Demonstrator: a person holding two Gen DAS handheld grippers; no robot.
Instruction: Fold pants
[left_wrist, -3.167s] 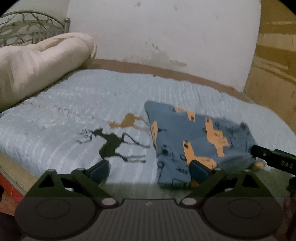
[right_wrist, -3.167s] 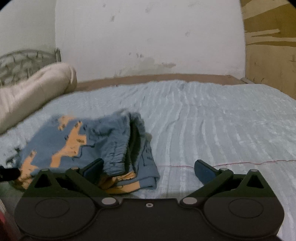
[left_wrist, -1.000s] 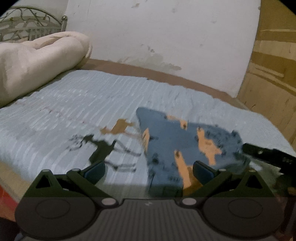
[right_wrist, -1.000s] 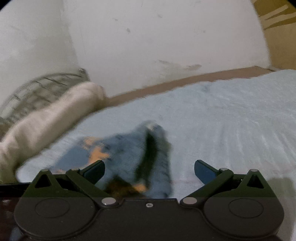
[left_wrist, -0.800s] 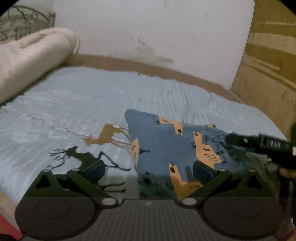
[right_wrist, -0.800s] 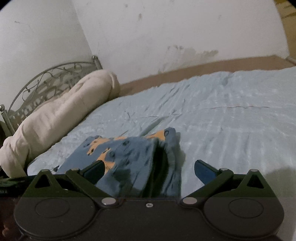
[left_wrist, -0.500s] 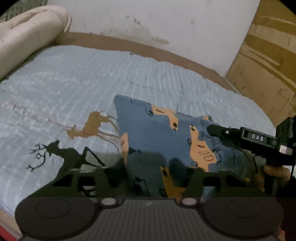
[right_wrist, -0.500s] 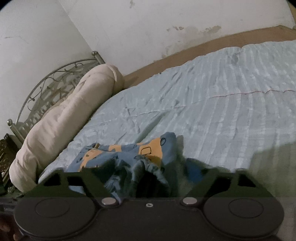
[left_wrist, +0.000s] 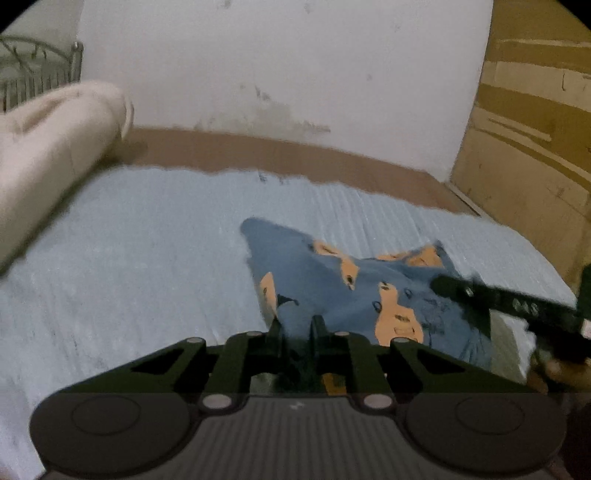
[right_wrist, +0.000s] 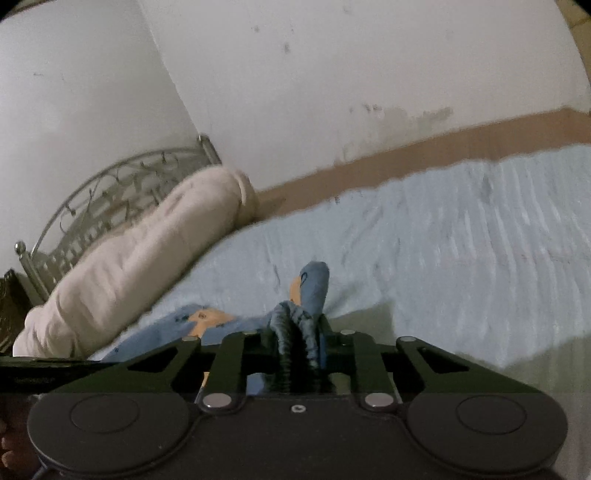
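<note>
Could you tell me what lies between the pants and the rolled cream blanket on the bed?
Only bare light-blue bedspread lies between the pants and the rolled blanket; the left wrist view shows it best.

From my right hand-held gripper (right_wrist: 295, 328) I see its two fingers pinched tight on a bunched ridge of the blue pants (right_wrist: 310, 291), a fold poking up just past the tips. More of the orange-patterned cloth trails off to the left across the pale blue bed cover (right_wrist: 461, 236). A rolled cream blanket (right_wrist: 140, 266) lies along the metal headboard (right_wrist: 110, 199), against the white wall (right_wrist: 295, 74). Motion blur softens everything.
</note>
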